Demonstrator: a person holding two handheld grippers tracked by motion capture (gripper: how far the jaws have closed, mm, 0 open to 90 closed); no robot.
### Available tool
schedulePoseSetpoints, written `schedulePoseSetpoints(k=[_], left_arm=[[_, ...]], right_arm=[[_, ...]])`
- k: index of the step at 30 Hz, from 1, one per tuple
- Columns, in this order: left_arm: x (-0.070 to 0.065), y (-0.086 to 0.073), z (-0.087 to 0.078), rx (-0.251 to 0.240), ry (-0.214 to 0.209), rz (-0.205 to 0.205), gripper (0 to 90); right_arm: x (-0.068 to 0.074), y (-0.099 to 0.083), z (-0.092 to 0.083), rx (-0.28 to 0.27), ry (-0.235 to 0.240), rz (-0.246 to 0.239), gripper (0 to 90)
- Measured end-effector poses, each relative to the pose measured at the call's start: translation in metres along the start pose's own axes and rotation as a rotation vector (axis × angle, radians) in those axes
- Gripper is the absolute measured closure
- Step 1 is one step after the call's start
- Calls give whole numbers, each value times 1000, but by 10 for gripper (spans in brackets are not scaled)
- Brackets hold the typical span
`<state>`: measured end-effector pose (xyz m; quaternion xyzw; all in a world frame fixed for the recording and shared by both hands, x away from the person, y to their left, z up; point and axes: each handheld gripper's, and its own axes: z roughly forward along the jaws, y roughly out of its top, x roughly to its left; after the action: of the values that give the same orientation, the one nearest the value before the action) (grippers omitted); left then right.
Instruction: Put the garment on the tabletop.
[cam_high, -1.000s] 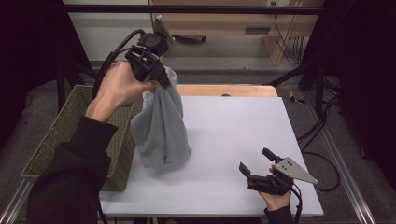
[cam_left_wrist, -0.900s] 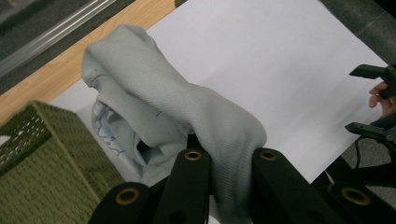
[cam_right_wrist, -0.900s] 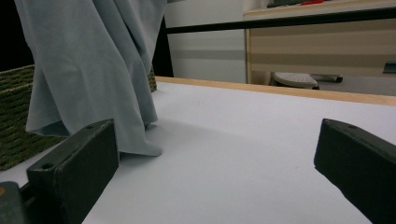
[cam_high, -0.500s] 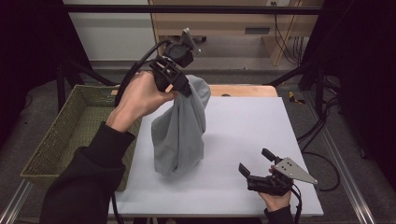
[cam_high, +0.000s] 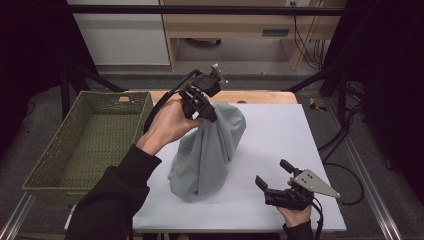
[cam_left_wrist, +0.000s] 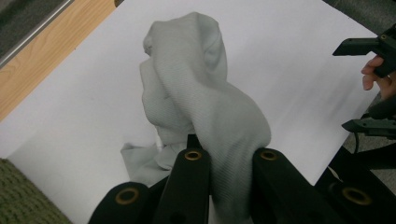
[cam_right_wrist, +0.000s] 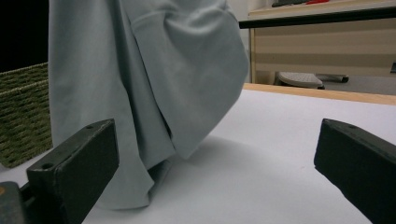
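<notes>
1. Left tool: jaws clamped on a bunched fold of the grey cloth. In the left gripper view the fabric is pinched between the two black jaws and spills forward over them.
2. Right tool: jaws spread wide, nothing between them. It sits low at the near right of the counter, well apart from the cloth.
3. Cloth: hangs from the left tool over the middle of the counter. Its lower part is heaped and crumpled on the white surface, its upper part draped in long vertical folds. Plain grey, soft knit look. In the right gripper view a seam or hem line runs across it, so possibly a garment; I cannot tell which.
4. Woven basket: stands at the left edge of the counter, beside the cloth, not touching it.
5. Step in hand, as I judge it: bringing the cloth out over the counter for laying flat.
6. Next move likely calls for the right tool to reach in and catch a free edge or corner low on the heap, so the two tools can spread it.
</notes>
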<state>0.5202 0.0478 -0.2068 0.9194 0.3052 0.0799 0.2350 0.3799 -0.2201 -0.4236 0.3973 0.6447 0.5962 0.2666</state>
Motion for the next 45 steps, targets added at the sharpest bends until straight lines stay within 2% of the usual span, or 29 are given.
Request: schedulePoseSetpoints(k=[6, 8, 11, 12, 17, 19, 20, 21, 23, 36, 45], left_arm=[[3, -12, 20, -23, -44, -3, 869], [5, -15, 26, -15, -47, 6, 868], [7, -20, 35, -27, -60, 3, 868], [7, -21, 38, -26, -69, 0, 868], [6, -25, 53, 4, -83, 4, 867], [6, -26, 57, 0, -87, 6, 866], [5, -27, 60, -8, -88, -4, 866], [4, -28, 62, -7, -90, 2, 866], [4, -31, 68, -9, -96, 5, 866], [2, -53, 104, -39, -136, 0, 860], [0, -68, 132, -26, -174, -3, 858]], right_arm=[[1, -1, 0, 0, 1, -3, 2], [0, -2, 2, -10, 4, -21, 3], [2, -1, 1, 4, -2, 5, 3], [2, -1, 1, 2, -1, 0, 2], [2, -1, 2, -3, 0, 0, 2], [4, -1, 1, 6, 6, 18, 3], [4, -1, 1, 7, 7, 18, 2], [3, -2, 2, 2, 0, 0, 2], [2, -2, 1, 1, 2, -4, 2], [3, -2, 2, -6, 4, 9, 3], [3, -2, 2, 0, 3, 7, 3]])
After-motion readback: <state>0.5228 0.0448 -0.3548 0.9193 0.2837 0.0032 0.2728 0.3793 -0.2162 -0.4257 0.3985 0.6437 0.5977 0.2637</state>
